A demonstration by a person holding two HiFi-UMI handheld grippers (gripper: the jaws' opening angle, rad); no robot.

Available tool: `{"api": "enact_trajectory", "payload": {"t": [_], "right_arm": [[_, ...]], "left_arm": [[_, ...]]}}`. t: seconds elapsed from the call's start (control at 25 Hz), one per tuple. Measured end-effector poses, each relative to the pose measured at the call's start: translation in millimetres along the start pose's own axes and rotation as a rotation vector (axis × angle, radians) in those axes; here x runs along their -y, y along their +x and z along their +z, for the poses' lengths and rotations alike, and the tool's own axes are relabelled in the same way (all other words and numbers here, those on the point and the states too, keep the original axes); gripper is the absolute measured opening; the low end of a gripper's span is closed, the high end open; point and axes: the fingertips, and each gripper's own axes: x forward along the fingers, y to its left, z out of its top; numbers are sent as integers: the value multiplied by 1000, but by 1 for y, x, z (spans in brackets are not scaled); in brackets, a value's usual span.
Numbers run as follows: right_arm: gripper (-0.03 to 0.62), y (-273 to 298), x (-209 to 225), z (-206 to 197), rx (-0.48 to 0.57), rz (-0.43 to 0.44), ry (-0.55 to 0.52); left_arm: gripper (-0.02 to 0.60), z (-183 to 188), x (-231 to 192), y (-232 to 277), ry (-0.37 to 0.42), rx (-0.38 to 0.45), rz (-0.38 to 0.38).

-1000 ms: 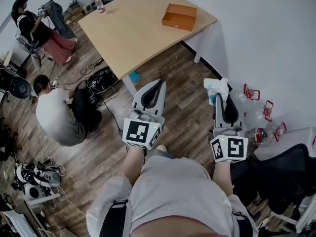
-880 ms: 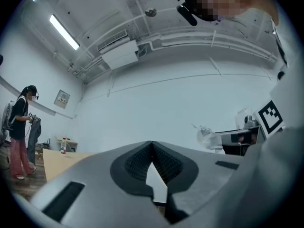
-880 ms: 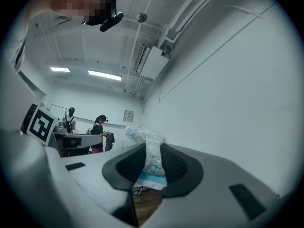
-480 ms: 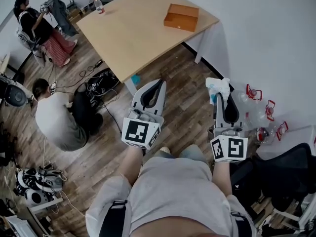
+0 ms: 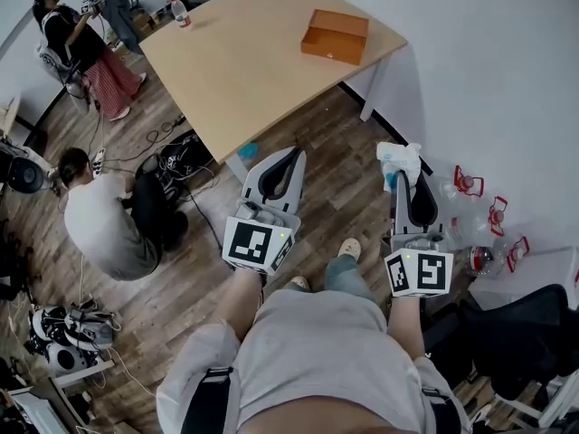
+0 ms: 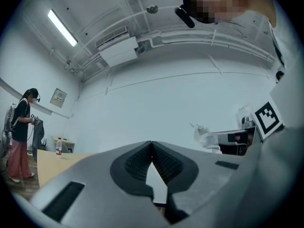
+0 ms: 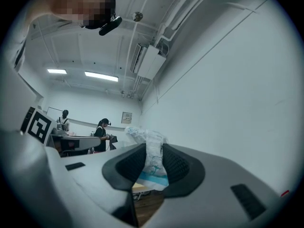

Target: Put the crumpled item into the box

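Right gripper view: the wad (image 7: pixel 151 148) is pinched low, most of it loose above the pads, so I judge a jolt could shake it free short of the box. Right gripper (image 5: pixel 406 181) clamps it; left gripper (image 5: pixel 291 156) is closed, empty. Far off, the box (image 5: pixel 335 36) sits on the table (image 5: pixel 244 70).

The box (image 5: pixel 335 36) sits on the desk (image 5: pixel 253 70) near its right corner, a bottle (image 5: pixel 181 10) at its far left edge. Short of the desk, over the floor (image 5: pixel 335 197), the left gripper (image 5: pixel 293 155) hangs beside the right gripper (image 5: pixel 407 177), the crumpled item (image 5: pixel 398 157) between the latter's jaws
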Motion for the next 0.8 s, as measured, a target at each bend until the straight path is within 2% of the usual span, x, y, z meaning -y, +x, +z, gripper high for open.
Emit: {"api": "enact_trajectory", "payload": {"t": [0.44,0.8], "right_arm": [[104,81,76,-1,20,67,20],[104,132,126,-5,28,142,29]], "left_arm": [[14,-5,-3,100,24,17,53],[12,-13,2,161,46,14,116]]}}
